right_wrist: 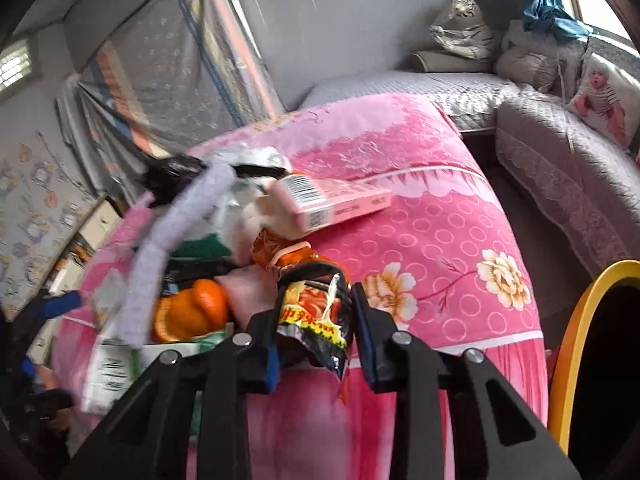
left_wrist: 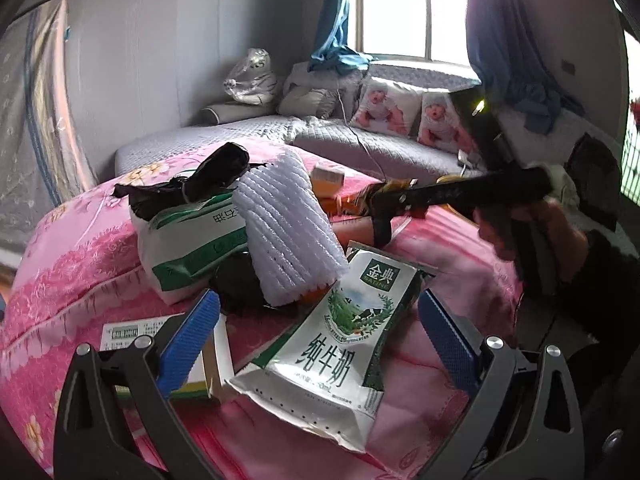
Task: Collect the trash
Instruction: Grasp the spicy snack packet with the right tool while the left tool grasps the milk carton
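Trash lies heaped on a pink flowered blanket (left_wrist: 80, 272). My left gripper (left_wrist: 320, 332) is open, its blue pads on either side of a flattened white-and-green milk carton (left_wrist: 332, 344) without touching it. Behind it lie white foam netting (left_wrist: 288, 232), a green-and-white bag (left_wrist: 188, 240) and black plastic (left_wrist: 200, 180). My right gripper (right_wrist: 316, 320) is shut on a black-and-red snack wrapper (right_wrist: 316, 308) near the blanket's edge; it also shows in the left wrist view (left_wrist: 384, 200). Orange peel (right_wrist: 192, 312) and a pink box (right_wrist: 332, 200) lie close by.
A yellow-rimmed bin (right_wrist: 576, 360) stands low at the right of the right wrist view. A grey quilted sofa (left_wrist: 360, 140) with baby-print pillows (left_wrist: 384, 108) runs under the window. A small white box (left_wrist: 200, 360) lies under my left finger.
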